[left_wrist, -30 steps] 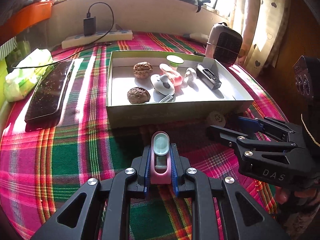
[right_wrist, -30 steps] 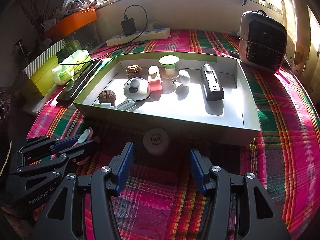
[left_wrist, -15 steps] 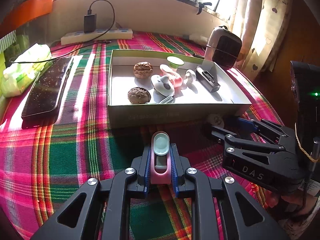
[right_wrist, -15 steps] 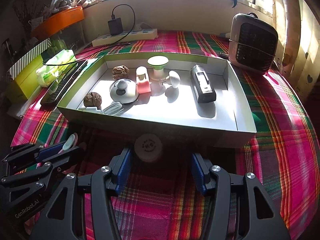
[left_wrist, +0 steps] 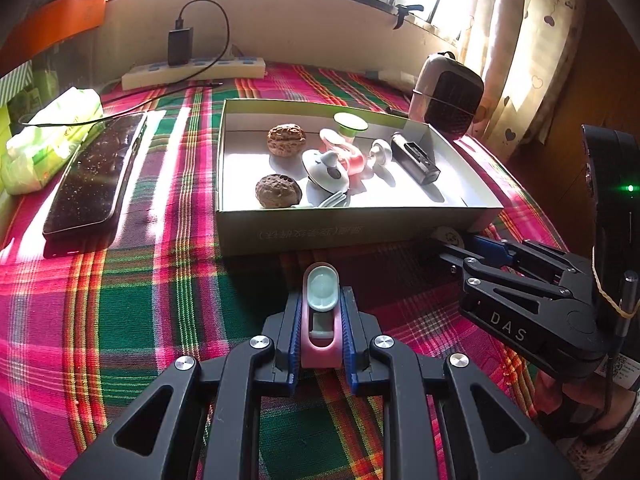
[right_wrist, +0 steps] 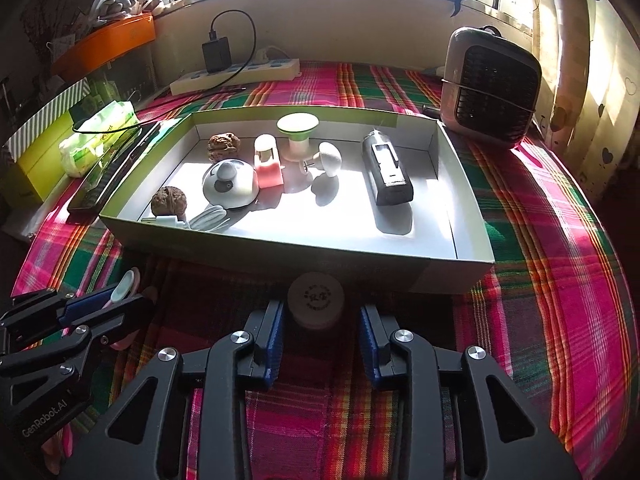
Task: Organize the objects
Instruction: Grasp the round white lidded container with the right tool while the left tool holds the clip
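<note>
My left gripper (left_wrist: 320, 320) is shut on a pink clip with a pale green pad (left_wrist: 321, 312), held just above the plaid cloth in front of the box. It also shows in the right wrist view (right_wrist: 120, 296). My right gripper (right_wrist: 320, 328) is open, its fingers on either side of a small round cream jar (right_wrist: 316, 300) that stands on the cloth against the box's front wall. The shallow cardboard box (right_wrist: 420, 268) holds two walnuts, a grey dome lid (right_wrist: 230, 184), a pink clip, a green-topped cup, a white knob and a black device (right_wrist: 386, 168).
A phone (left_wrist: 94, 172) and a green tissue pack (left_wrist: 44, 140) lie left of the box. A power strip with a charger (right_wrist: 236, 74) runs along the back wall. A small heater (right_wrist: 490, 88) stands at the back right. Curtains hang at the right.
Both grippers have edged forward towards the box. The round jar now sits deeper between my right gripper's fingers. The left gripper still grips the pink clip.
</note>
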### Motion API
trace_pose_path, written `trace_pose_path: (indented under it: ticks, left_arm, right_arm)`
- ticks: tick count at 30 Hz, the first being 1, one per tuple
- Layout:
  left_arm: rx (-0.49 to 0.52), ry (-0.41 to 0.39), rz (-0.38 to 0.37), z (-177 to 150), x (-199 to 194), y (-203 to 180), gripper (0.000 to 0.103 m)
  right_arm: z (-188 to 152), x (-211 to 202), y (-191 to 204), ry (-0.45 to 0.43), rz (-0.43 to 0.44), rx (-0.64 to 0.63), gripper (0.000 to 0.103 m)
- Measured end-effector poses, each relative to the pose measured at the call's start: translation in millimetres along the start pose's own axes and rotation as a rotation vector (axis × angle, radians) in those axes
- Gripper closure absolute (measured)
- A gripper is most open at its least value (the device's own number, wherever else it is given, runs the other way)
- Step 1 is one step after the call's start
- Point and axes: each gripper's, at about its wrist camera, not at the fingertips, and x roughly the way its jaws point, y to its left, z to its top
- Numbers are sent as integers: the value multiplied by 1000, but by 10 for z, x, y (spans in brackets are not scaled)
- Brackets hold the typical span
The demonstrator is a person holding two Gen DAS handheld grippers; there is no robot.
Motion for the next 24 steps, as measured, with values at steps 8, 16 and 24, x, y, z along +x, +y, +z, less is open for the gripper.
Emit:
trace_pose_path:
  ticks: [8,16,24]
  left_arm:
    - [7,0,7,0,8,-11,87]
    - [16,0,19,-3,8,-30,87]
    - [36,1,44,-6,13,-62,87]
  right_arm:
    - [-13,-16,-25,0,6,-1,74]
    - [-32,-36,-41,0,13,-5,74]
    - [-48,-53,-50,0,25,-4,74]
